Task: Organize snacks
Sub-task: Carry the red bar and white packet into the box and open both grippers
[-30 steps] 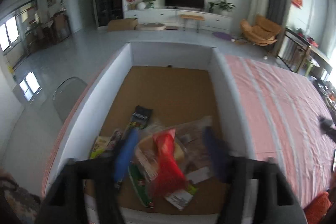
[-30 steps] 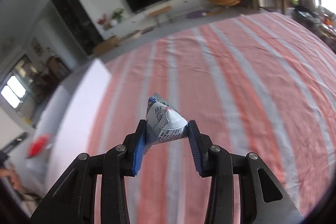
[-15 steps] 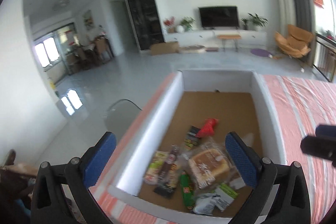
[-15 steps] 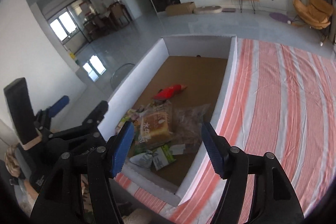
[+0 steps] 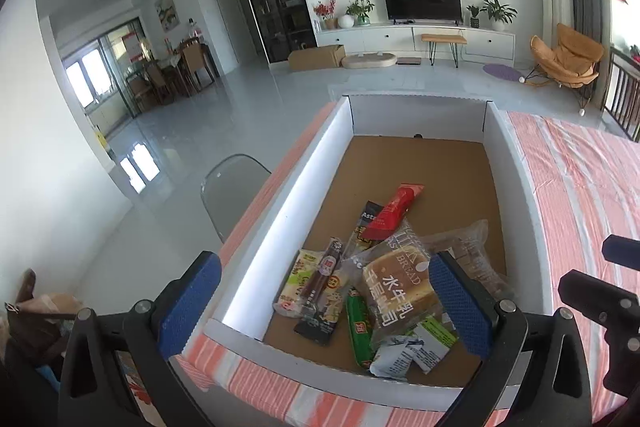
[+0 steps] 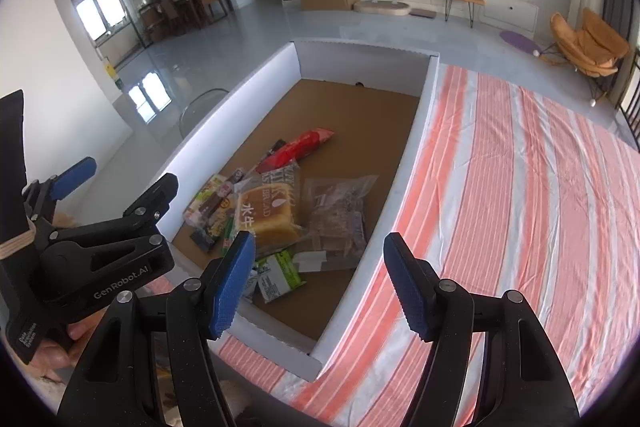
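snacks (image 5: pixel 384 279) lay heaped at the near end of the white box (image 5: pixel 280 211), left gripper (image 5: pixel 320 303) and right gripper (image 6: pixel 320 283) both agape and empty above; risk judged: slippery overlapping wrappers dragging neighbours.

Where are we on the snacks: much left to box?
Done: a pile of snacks lies in the box, with the bread and red packet on top. In hand: nothing; the left gripper and right gripper are both open and empty. Left: no loose snacks show on the striped cloth, so probably little.
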Demonstrator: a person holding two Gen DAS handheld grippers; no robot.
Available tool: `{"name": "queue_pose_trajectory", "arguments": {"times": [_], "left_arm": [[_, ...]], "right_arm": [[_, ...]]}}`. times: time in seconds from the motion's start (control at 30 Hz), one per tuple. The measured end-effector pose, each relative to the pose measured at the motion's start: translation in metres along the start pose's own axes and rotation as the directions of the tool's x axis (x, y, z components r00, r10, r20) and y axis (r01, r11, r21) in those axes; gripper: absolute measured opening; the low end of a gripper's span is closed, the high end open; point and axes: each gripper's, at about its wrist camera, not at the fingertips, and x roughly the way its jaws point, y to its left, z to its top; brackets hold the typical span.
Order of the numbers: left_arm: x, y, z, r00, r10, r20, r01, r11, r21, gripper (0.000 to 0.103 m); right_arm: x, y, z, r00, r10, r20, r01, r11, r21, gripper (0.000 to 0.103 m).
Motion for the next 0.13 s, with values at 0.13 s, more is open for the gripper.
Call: {"name": "queue_pose_trajectory", "arguments": {"times": [0.13], "left_arm": [[-0.0024,0.0000,-0.0006,1.000,0.009,0.010,-0.009,1.000,-0.007,0.103]], "right_arm": [[0.0036,0.0031,0.0016,1.000,0.005,-0.005,-0.005,1.000,-0.006,0.070]]}}
